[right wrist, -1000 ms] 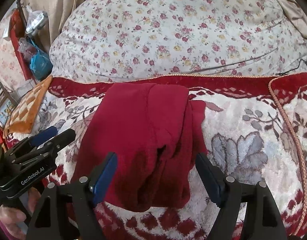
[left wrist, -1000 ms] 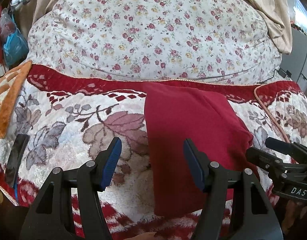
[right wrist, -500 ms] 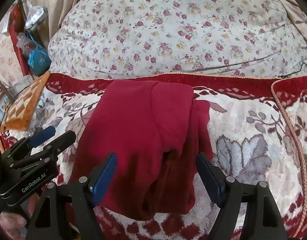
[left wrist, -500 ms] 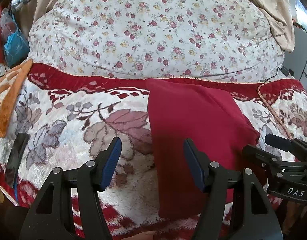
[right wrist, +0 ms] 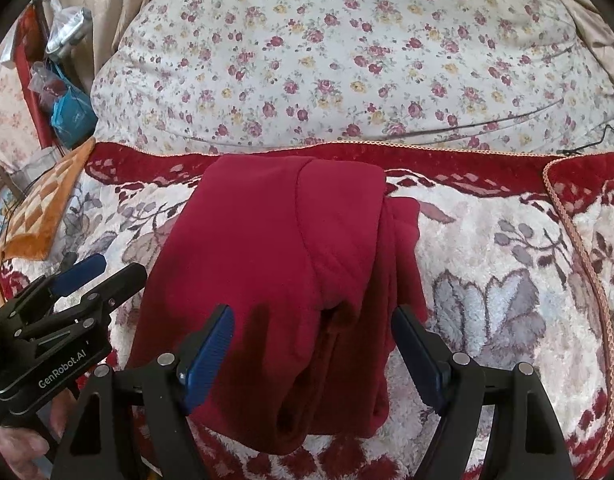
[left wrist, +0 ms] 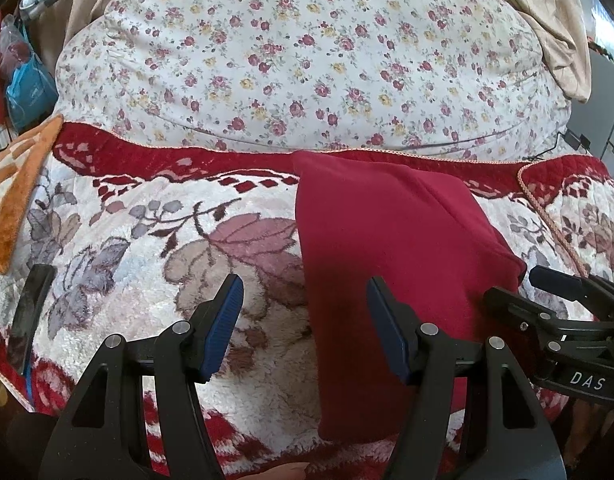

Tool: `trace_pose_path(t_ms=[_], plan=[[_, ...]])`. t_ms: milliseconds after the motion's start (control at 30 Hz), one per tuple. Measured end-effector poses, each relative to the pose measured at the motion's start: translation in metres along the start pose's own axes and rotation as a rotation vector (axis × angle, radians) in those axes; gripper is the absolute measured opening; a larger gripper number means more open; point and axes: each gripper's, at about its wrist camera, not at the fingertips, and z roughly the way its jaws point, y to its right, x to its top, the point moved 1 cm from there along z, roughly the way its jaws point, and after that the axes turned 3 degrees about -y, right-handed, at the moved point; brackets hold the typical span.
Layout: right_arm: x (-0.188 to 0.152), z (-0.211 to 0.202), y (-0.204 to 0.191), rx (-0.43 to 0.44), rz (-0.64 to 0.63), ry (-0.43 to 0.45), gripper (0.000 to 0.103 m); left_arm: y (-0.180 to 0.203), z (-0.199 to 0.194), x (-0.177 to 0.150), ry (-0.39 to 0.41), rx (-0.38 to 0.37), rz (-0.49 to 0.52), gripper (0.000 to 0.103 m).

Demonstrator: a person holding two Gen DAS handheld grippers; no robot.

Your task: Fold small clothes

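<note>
One soft, folded red fleece garment [right wrist: 275, 264]

White lettering "DAS" on right hand-held gripper [left wrist: 555, 316] body. "GenRobot.AI" printed on left hand-held gripper [right wrist: 95, 272] body.

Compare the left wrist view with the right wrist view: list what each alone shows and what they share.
Left wrist only: a dark flat strip lying at the blanket's left edge, and the red garment's straight left edge.

Right wrist only: the garment's bunched layers along its right side, and fingers under the left tool.

Both: the folded red garment on the floral blanket, the flowered pillow, the orange checked cloth, each tool open and empty.
</note>
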Motion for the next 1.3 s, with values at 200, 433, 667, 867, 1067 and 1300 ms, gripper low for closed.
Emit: trace_pose_path(t_ms=[200,433,667,867,1067,1300], plan=[[-0.0008,0.0022,0.0004,0.004,0.003,-0.005,0.079,0.0018,0.0015,-0.0005,-0.002,-0.001,0.001,0.064],[-0.0007,0.0024,0.0000,0.004,0.001,-0.006,0.079,0.0030,0.0027,-0.0008,-0.002,0.002,0.000,0.064],[-0.0026,0.0053,-0.0049,0.003,0.003,-0.016,0.079,0.0031,0.0055,-0.0022,-0.009,0.004,0.004,0.064],[-0.0025,0.0056,-0.0050,0.002,0.003,-0.015,0.079,0.0025,0.0062,-0.0029,-0.012,0.006,0.005,0.064],[-0.0014,0.0068,-0.0058,-0.002,0.003,-0.020,0.079,0.0002,0.0079,-0.0035,-0.014,0.004,-0.002,0.064],[0.0010,0.0088,-0.0065,-0.001,0.004,-0.022,0.079,-0.0010,0.0086,-0.0032,-0.014,0.002,-0.002,0.064]])
